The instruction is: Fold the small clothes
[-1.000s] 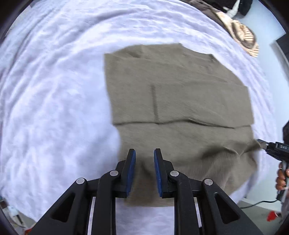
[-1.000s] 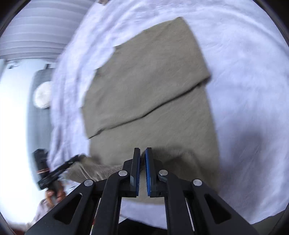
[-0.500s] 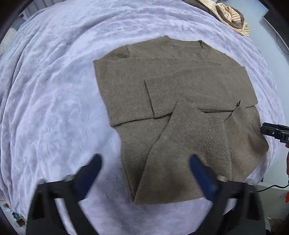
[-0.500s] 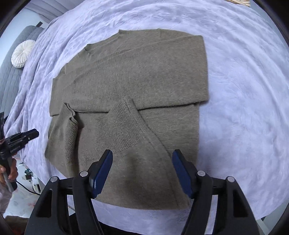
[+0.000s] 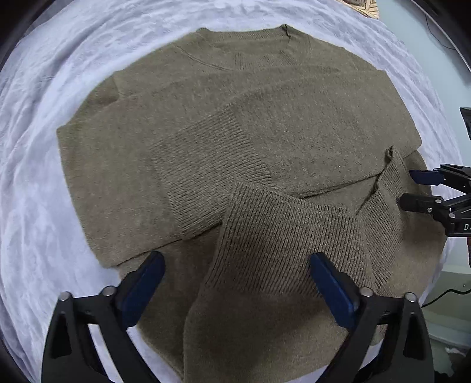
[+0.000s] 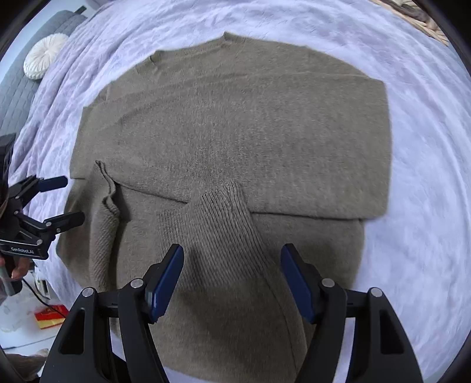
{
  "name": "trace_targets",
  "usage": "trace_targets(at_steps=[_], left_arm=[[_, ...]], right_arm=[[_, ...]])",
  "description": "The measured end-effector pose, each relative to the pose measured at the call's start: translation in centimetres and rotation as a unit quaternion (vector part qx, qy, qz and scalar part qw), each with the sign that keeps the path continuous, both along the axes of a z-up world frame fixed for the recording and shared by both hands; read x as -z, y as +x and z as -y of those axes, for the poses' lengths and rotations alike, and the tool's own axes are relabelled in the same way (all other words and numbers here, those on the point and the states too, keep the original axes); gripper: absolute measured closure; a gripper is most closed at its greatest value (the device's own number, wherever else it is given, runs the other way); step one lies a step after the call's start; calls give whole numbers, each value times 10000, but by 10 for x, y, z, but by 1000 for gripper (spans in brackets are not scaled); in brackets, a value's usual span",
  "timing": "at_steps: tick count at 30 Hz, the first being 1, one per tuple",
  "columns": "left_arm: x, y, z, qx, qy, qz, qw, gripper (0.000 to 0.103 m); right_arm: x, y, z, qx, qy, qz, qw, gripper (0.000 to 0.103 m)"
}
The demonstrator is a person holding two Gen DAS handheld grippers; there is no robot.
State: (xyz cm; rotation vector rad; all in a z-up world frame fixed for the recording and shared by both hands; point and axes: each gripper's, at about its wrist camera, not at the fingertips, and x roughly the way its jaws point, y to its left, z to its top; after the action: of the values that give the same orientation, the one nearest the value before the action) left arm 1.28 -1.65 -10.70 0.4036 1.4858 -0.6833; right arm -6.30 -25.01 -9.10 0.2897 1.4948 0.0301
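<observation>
An olive-brown knit sweater [image 5: 265, 132] lies flat on a lavender-white bedspread [image 5: 35, 176], collar at the far side, both sleeves folded in across the body. One ribbed cuff [image 5: 282, 241] lies on top near the hem. My left gripper [image 5: 235, 282] is open and empty, hovering over the near hem. My right gripper [image 6: 232, 277] is open and empty over the same sweater [image 6: 235, 123] and its ribbed sleeve [image 6: 223, 224]. Each gripper shows at the edge of the other's view: the right one [image 5: 412, 188], the left one [image 6: 70, 200].
A striped garment [image 5: 362, 4] lies at the far right of the bed. A round white cushion [image 6: 44, 54] sits on a grey sofa at far left. A red packet [image 6: 50, 315] and a cable lie on the floor past the bed's edge.
Both grippers have opened and let the sweater go; a second ago they were shut on its cloth. A sleeve with its ribbed cuff now lies folded across the body, and both cameras have drawn nearer.
</observation>
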Motion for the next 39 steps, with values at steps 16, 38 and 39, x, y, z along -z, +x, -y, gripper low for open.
trace_targets(at_steps=[16, 38, 39], left_arm=[[-134, 33, -41, -984, -1168, 1300, 9797, 96], [-16, 140, -39, -1880, 181, 2127, 9587, 33], [-23, 137, -44, -1896, 137, 2137, 9582, 33]], right_arm=[[-142, -10, -1, -382, -1494, 1810, 9713, 95], [-23, 83, 105, 1332, -1039, 1579, 9729, 88], [-32, 77, 110, 1449, -1094, 1625, 9699, 88]])
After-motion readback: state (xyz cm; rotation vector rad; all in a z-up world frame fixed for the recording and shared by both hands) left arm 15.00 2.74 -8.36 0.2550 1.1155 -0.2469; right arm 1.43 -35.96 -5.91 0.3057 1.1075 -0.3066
